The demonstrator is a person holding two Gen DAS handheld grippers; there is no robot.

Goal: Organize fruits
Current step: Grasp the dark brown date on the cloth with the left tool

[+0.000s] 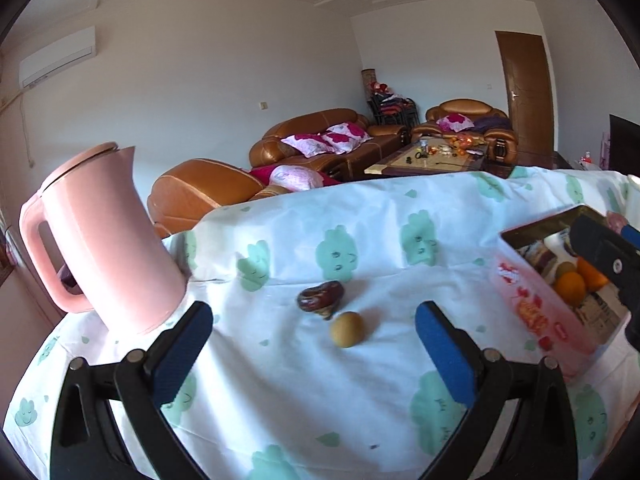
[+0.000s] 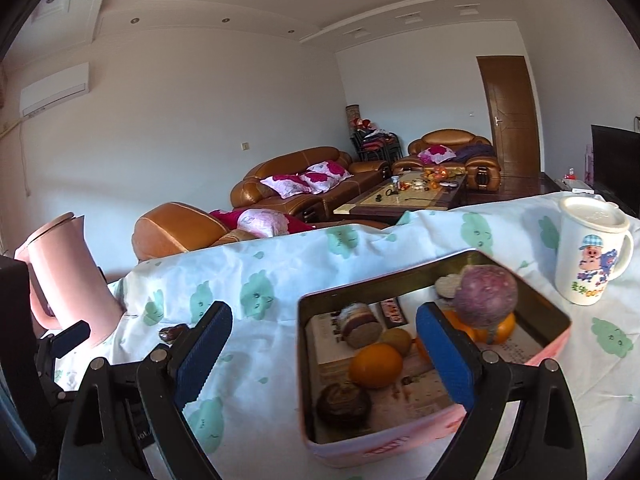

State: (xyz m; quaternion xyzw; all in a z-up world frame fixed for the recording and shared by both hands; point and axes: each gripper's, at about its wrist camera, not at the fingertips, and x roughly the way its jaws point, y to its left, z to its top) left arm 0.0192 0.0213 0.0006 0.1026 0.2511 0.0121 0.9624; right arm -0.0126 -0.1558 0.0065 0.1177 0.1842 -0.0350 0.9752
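Note:
A small round yellow-brown fruit (image 1: 347, 329) and a dark wrinkled dried fruit (image 1: 320, 297) lie on the cloth-covered table (image 1: 360, 224). My left gripper (image 1: 314, 346) is open and empty, just short of them. A pink tin box (image 2: 400, 444) holds oranges (image 2: 376, 365), a purple fruit (image 2: 486, 301), a dark round fruit (image 2: 344, 405) and others. My right gripper (image 2: 324, 354) is open and empty above the box's left wall. The box (image 1: 536, 312) also shows at the right of the left wrist view. The dried fruit (image 2: 172, 334) peeks out left of my right gripper.
A pink kettle (image 1: 104, 240) stands at the table's left end; it also shows in the right wrist view (image 2: 68, 276). A white lidded cartoon mug (image 2: 592, 250) stands right of the box. Brown sofas (image 1: 320, 140) and a coffee table (image 1: 432, 158) lie beyond the table's far edge.

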